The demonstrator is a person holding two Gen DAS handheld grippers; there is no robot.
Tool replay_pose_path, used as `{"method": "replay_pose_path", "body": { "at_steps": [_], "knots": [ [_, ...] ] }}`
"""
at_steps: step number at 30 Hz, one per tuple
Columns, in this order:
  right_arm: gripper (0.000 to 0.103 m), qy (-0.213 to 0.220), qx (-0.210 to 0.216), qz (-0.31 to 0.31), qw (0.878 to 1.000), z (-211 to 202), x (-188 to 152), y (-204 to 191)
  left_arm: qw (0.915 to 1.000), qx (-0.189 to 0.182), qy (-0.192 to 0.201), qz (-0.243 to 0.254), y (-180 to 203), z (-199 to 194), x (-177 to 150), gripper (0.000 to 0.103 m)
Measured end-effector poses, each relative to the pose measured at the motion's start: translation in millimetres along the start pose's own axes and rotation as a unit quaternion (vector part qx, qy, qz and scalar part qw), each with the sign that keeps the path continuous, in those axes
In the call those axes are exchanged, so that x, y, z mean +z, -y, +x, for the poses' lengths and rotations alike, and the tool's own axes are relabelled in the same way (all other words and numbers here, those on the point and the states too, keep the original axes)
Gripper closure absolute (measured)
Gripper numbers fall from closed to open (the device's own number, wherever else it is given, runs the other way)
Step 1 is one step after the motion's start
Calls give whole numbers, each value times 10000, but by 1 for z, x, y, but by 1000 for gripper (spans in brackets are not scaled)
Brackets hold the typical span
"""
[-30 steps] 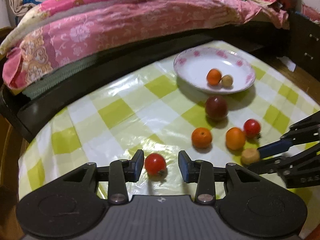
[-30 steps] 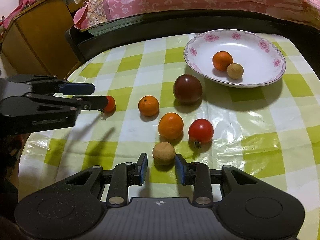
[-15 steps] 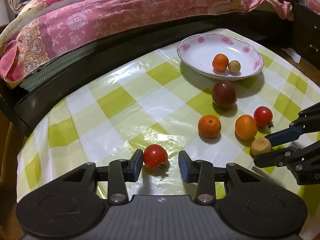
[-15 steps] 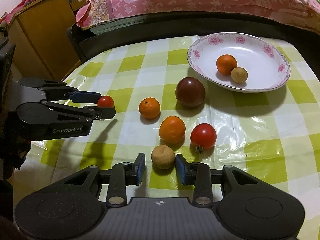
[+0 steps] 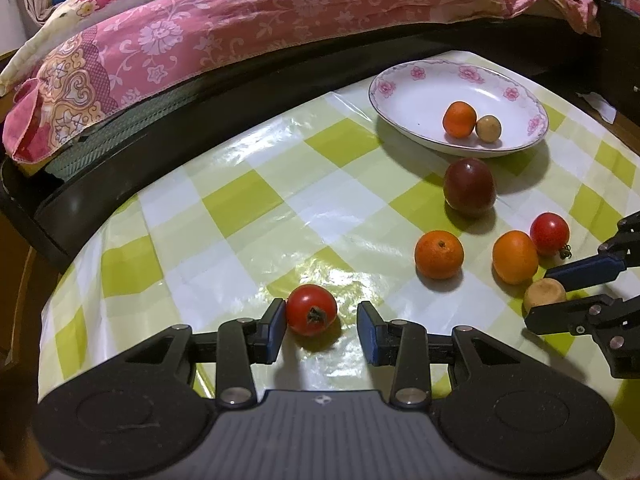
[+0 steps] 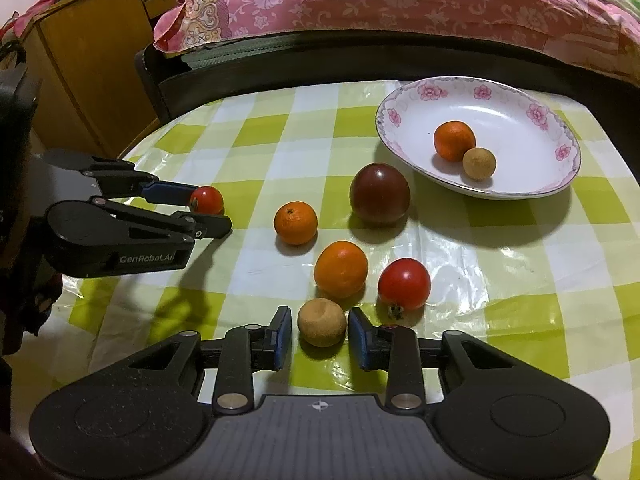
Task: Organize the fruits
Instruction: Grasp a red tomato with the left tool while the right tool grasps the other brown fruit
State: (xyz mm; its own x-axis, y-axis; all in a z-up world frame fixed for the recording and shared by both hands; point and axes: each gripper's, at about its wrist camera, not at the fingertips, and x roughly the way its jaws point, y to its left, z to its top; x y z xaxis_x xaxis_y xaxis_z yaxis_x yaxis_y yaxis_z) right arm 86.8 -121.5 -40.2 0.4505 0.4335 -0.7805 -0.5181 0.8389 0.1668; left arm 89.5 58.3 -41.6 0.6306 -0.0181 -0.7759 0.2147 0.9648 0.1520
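Observation:
My left gripper (image 5: 322,326) is open around a small red tomato (image 5: 311,309) on the checked cloth; the tomato touches the left pad, with a gap to the right pad. My right gripper (image 6: 320,330) is open around a small brown fruit (image 6: 322,322), with slim gaps on both sides. A white flowered plate (image 6: 532,136) holds an orange (image 6: 455,141) and a brown fruit (image 6: 479,163). On the cloth lie a dark purple fruit (image 6: 379,193), two oranges (image 6: 295,223) (image 6: 341,269) and a red tomato (image 6: 404,283).
A bed with a pink quilt (image 5: 240,36) and a dark frame (image 5: 168,128) runs along the table's far side. A wooden cabinet (image 6: 92,64) stands at the far left. The table's left edge (image 5: 52,300) drops off close to my left gripper.
Both grippers have moved a little closer to their fruits. The small tomato now touches the left gripper's left pad. The right jaws have narrowed slightly around the brown fruit.

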Motion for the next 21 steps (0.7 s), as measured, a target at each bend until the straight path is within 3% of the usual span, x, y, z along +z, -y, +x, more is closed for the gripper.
{"method": "replay_pose_path", "body": {
  "at_steps": [21],
  "knots": [
    [80, -35, 29, 268, 9996, -4, 0, 8, 9999, -72, -54, -109, -4, 1, 0, 62]
  ]
}}
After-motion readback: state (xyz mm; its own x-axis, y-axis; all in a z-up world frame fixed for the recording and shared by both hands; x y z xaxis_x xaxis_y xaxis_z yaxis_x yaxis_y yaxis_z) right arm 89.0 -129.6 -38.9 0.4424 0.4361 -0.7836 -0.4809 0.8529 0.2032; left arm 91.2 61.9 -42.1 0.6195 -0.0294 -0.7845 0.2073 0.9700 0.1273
